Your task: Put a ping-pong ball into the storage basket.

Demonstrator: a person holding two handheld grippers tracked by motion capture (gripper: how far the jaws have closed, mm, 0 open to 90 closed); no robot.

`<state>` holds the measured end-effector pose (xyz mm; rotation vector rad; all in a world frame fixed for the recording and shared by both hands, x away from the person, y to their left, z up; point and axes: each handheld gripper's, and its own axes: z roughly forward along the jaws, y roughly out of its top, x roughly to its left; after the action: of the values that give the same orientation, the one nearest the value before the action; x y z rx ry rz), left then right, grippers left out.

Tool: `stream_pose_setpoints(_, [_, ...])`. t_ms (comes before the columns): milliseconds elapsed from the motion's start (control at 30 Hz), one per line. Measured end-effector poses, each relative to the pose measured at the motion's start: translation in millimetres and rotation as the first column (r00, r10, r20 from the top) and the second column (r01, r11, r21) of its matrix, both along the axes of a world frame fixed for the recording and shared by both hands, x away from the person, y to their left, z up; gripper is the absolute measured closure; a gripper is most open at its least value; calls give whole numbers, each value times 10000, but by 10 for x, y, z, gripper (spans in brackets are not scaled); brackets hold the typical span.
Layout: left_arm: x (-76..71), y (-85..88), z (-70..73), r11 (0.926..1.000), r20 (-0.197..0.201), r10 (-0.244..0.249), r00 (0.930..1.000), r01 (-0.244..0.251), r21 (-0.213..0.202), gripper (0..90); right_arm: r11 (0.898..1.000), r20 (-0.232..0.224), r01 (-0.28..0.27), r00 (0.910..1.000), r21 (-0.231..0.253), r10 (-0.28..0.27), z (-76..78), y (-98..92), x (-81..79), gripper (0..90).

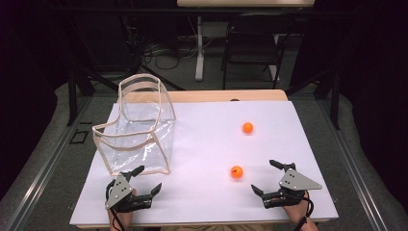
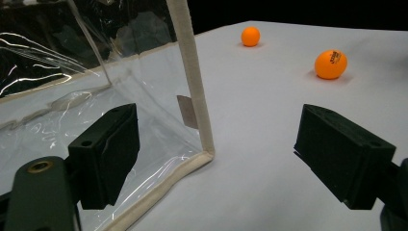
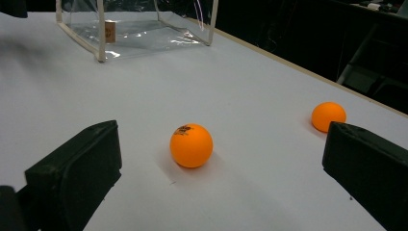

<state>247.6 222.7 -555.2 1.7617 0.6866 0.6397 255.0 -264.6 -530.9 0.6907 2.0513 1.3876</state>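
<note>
Two orange balls lie on the white table: the near ball (image 1: 236,172) (image 2: 331,64) (image 3: 191,145) and the far ball (image 1: 248,127) (image 2: 250,36) (image 3: 328,116). A clear plastic bag (image 1: 137,127) (image 2: 96,91) (image 3: 134,26) with cream trim stands open at the left. My left gripper (image 1: 146,179) (image 2: 216,159) rests open at the bag's near right corner, nothing between its jaws. To the right of the near ball, my right gripper (image 1: 263,176) (image 3: 221,178) is open and points at that ball, which sits just ahead of the jaws, untouched.
The white table top (image 1: 207,144) has a wooden far edge (image 1: 226,95). Beyond it stand a dark chair (image 1: 252,45) and a table leg (image 1: 198,48) on the floor.
</note>
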Motion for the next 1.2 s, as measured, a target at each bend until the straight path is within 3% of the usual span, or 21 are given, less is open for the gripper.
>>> stream_pose_setpoints(433, [-7,5,-4,10000,19,-11,10000,10,63,157,9999,-71,-76,9999,-149,75,10,28,18,0])
stream_pose_setpoints(500, [-13,8,-2,10000,34,-6,10000,6,99,157,9991,-115,-67,9999,-411,63,20,39,36,0])
stream_pose_setpoints(867, [-22,8,-4,9998,-5,54,10000,-54,173,157,9974,-756,-45,9971,-715,-10,82,76,133,0])
stream_pose_setpoints(1200, [-27,8,0,9995,6,144,9999,-144,278,157,9950,-1015,-220,9948,-972,121,199,181,176,0])
